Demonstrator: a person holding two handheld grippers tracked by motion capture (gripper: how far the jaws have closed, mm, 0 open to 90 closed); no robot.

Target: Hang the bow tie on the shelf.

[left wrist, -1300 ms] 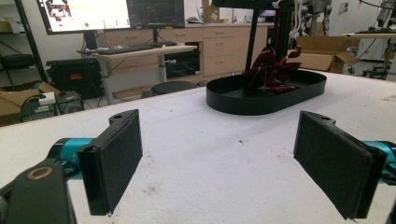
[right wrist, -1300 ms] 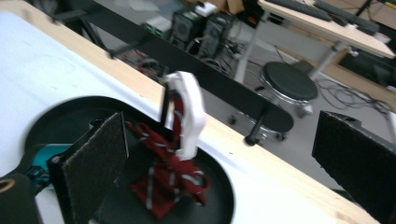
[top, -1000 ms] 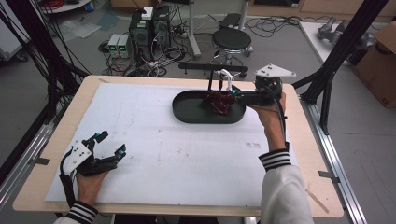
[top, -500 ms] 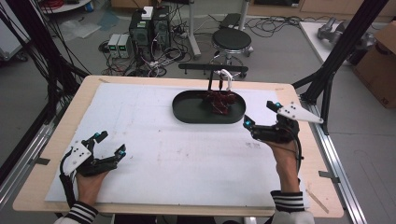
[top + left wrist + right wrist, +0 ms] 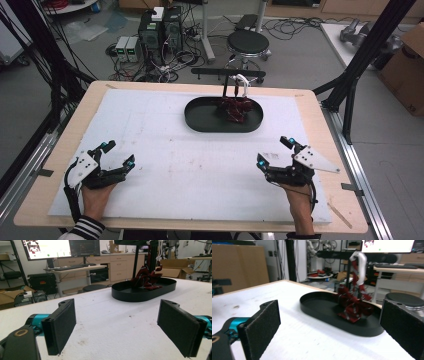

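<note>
Both grippers rest low near the table's front edge — left gripper (image 5: 116, 155) and right gripper (image 5: 273, 151) gape wide, holding nothing — well short of the black tray (image 5: 200, 116).

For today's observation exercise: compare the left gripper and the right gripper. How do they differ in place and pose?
The left gripper rests near the table's left front corner; the right gripper rests near the right front. The left gripper's grey plate sits on its outer left side, the right gripper's on its outer right. Both are open, hold nothing, and point toward the black tray with the red cloth.
</note>
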